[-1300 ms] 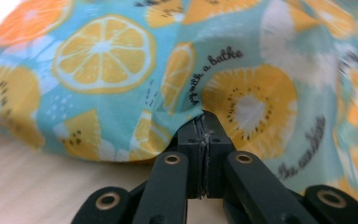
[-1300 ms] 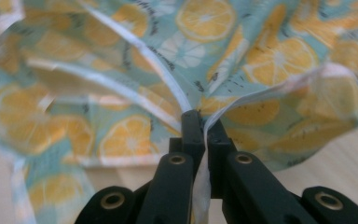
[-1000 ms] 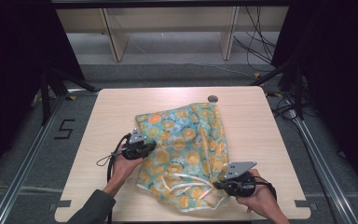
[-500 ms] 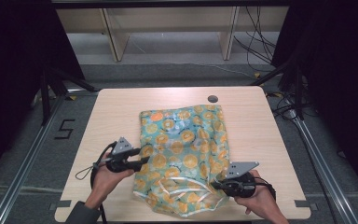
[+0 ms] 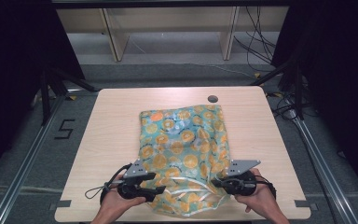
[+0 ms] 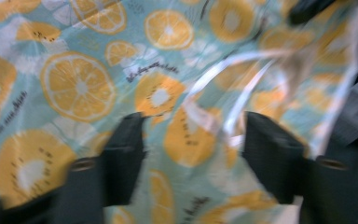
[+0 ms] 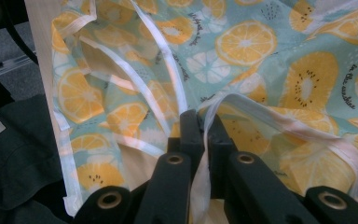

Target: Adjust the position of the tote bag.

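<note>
Fruit-print cloth (image 5: 184, 149): soft, light, floppy.
Right tool (image 7: 204, 122) pinches its white edge; left tool (image 6: 191, 140) has just opened, nothing gripped. Grab the hem.

Dim surroundings, blurred left gripper view

The cloth (image 5: 184, 149) is seen as thin, glossy printed fabric edged with smooth white satin-like trim (image 7: 168, 60). The desk (image 5: 112, 126) is finished in pale matt wood grain, possibly laminate. Matt black plastic is shown on the jaws.
</note>
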`<state>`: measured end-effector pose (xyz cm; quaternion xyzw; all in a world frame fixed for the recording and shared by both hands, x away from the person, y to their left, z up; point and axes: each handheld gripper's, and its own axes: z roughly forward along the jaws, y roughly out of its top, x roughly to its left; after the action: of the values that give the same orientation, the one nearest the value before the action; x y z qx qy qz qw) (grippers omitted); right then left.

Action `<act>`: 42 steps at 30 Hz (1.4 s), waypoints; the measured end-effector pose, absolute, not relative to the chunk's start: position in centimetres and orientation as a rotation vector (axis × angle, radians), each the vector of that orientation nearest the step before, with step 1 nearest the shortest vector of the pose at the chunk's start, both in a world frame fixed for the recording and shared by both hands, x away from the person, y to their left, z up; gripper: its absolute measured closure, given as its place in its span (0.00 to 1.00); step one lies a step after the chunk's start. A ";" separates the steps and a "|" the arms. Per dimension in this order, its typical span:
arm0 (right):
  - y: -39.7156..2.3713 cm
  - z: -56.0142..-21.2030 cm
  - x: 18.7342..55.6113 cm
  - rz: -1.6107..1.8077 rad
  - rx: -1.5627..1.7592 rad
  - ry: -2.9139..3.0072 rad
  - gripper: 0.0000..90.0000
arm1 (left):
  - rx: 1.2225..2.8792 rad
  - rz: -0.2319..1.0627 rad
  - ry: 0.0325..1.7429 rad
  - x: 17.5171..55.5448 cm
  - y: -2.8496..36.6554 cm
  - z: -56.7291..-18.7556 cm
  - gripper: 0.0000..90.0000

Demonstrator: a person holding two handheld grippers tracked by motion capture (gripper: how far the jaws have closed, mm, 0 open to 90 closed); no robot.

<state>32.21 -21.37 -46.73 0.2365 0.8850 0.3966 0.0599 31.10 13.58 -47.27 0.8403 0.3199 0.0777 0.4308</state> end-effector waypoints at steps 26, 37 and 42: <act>-21.8 -46.2 32.7 1.244 0.772 2.595 0.97 | 2.065 0.351 0.705 33.9 14.2 -44.8 0.99; -22.4 -46.0 33.1 1.267 0.803 2.545 0.93 | 2.014 0.387 0.731 36.2 14.4 -43.5 0.99; -22.4 -45.7 33.0 1.272 0.861 2.533 0.80 | 2.001 0.424 0.738 37.7 14.5 -42.7 0.99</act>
<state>33.00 -22.41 -45.71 0.2895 0.8516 0.4277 0.0894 37.69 14.46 -42.65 0.8147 0.3003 0.1725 0.4651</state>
